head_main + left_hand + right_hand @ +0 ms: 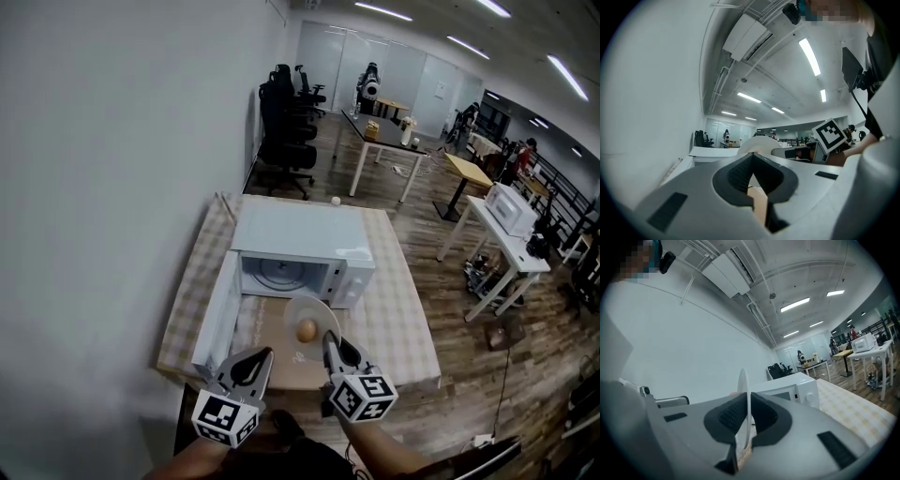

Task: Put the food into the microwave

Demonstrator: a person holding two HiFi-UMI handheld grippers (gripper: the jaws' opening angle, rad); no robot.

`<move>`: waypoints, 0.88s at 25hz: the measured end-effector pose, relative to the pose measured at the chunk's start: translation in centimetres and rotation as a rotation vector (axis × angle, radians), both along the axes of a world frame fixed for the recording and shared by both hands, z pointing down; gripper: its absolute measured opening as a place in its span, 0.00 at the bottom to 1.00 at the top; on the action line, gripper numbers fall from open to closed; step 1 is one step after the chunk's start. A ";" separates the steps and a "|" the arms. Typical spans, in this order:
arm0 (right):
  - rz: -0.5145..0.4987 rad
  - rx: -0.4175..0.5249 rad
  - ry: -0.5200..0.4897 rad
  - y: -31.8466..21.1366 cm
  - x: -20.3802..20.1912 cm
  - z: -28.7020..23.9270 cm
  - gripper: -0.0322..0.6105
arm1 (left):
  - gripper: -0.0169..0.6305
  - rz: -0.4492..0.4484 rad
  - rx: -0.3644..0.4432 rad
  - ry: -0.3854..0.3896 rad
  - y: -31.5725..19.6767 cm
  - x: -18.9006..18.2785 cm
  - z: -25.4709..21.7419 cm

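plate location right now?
Head view, centre: the plate, carrying a brown round food item, is just in front of the open microwave, its right rim clamped in the right gripper.

Left gripper (265, 354): level, jaws together, empty. Right gripper (328, 339): level, jaws clamped on the rim of a plate (298, 312). Left forearm (183, 461) and right forearm (380, 450) reach forward side by side.

The microwave (302, 234) gapes open toward the near table (422, 368) edge. Its swung-out door (216, 314) fences the left side, close beside the white wall (103, 206); right of the oven, checked cloth (398, 300) offers passing room.
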State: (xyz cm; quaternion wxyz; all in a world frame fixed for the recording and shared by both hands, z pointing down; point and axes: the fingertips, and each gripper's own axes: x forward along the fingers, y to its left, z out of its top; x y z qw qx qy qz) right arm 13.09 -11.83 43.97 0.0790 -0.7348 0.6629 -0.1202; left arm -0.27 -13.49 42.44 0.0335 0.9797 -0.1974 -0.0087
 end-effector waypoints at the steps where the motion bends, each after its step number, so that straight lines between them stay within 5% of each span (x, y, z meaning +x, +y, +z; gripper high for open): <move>1: -0.002 -0.007 -0.010 -0.7 0.4 0.4 0.09 | 0.04 -0.008 -0.001 -0.008 -0.6 0.3 0.1; 6: 0.013 -0.041 -0.030 -3.3 2.8 1.2 0.09 | 0.04 0.064 -0.030 -0.007 -2.1 2.7 0.0; 11: -0.016 -0.074 -0.054 -6.5 3.9 2.8 0.09 | 0.04 -0.032 -0.054 -0.062 -5.7 3.8 0.9; 22: -0.008 -0.162 -0.216 -11.8 6.6 8.7 0.09 | 0.04 -0.041 -0.080 -0.111 -9.1 6.0 2.7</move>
